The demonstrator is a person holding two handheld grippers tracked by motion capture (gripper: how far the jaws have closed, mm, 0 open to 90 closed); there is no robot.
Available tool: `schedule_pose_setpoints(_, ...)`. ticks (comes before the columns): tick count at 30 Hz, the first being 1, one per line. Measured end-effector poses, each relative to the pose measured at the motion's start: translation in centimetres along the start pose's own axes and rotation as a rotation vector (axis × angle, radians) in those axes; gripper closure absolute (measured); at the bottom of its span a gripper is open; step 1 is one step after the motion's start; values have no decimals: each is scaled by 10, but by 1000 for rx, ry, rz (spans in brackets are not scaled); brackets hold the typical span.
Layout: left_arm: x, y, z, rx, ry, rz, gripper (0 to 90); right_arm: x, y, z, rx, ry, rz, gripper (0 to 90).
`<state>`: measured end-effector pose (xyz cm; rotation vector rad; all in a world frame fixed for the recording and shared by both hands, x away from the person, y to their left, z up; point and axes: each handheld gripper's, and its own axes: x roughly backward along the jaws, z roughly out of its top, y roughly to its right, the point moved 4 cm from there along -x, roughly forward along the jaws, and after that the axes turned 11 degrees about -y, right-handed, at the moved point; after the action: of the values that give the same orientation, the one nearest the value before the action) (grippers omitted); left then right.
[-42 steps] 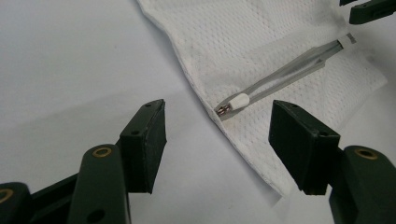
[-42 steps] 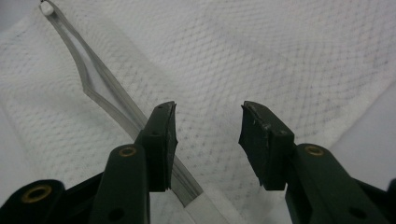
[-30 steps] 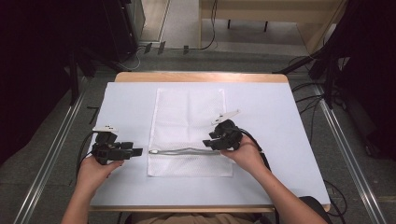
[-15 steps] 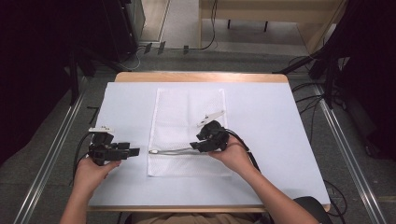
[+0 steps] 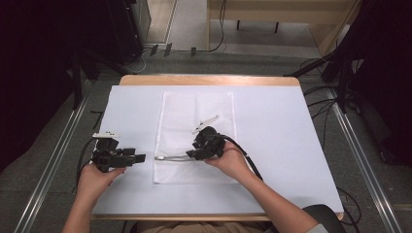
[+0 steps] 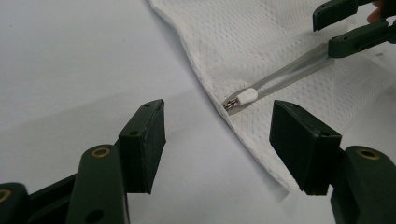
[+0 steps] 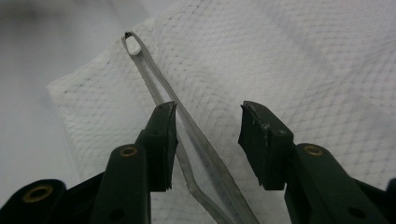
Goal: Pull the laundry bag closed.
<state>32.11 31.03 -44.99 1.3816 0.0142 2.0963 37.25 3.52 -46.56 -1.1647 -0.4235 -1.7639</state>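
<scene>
A white mesh bag (image 5: pixel 197 138) is laid flat on the white table cover (image 5: pixel 282 131), its long side running from twelve to six o'clock in the high view. Across its near part a zip line (image 5: pixel 171 158) is seen, with the zip pull (image 5: pixel 159 158) at its nine o'clock end, just inside the bag's nine o'clock edge.

The right gripper (image 5: pixel 200 150) is placed over the bag, near its middle and towards five o'clock of it, with its jaws pointing to nine o'clock along the zip line. In the right gripper view the jaws are seen half open, with the grey zip strip (image 7: pixel 187 135) running between them from the bottom towards eleven o'clock; the strip lies against the left pad, while the right pad stands clear of it. Whether the strip is truly pinched cannot be told.

The left gripper (image 5: pixel 138 158) is held on the bare cover at nine o'clock of the bag, just beside its edge, pointing towards three o'clock. In the left gripper view its jaws are seen wide apart with nothing between them; the zip pull (image 6: pixel 240 99) is seen ahead of them towards one o'clock, near but apart
</scene>
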Motion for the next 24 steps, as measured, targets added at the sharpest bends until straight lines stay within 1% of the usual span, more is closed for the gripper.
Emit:
schedule_pose_setpoints(4,0,0,0,1,2,-4,363,-5,-4,5,-3,6,16,582)
schedule_pose_setpoints(6,0,0,0,4,2,-6,363,-8,-7,8,10,5,16,587)
schedule_pose_setpoints(8,0,-1,-1,4,3,-6,363,-12,-10,11,10,4,19,599)
schedule_pose_setpoints(11,0,-1,-1,4,5,-6,363,-15,-10,12,7,4,16,608)
schedule_pose_setpoints(13,0,-1,-1,1,3,-5,364,-18,-11,14,10,1,16,638)
schedule_pose_setpoints(14,0,-1,-1,2,3,-4,364,-18,-11,14,10,1,16,638)
schedule_pose_setpoints(17,0,-2,-1,0,1,-4,364,-23,-14,15,8,-7,28,663)
schedule_pose_setpoints(18,-1,-2,-1,1,1,-5,364,-26,-17,17,5,-12,41,674)
schedule_pose_setpoints(21,-1,-1,-1,0,-1,-6,365,-30,-20,19,2,-13,53,683)
schedule_pose_setpoints(22,-1,-1,-1,-3,0,-7,368,-31,-22,21,4,-12,56,689)
schedule_pose_setpoints(23,-1,-1,-1,-8,2,-3,375,-34,-26,25,2,-9,64,700)
schedule_pose_setpoints(24,-1,-1,-1,-11,4,-2,375,-34,-26,25,2,-9,64,700)
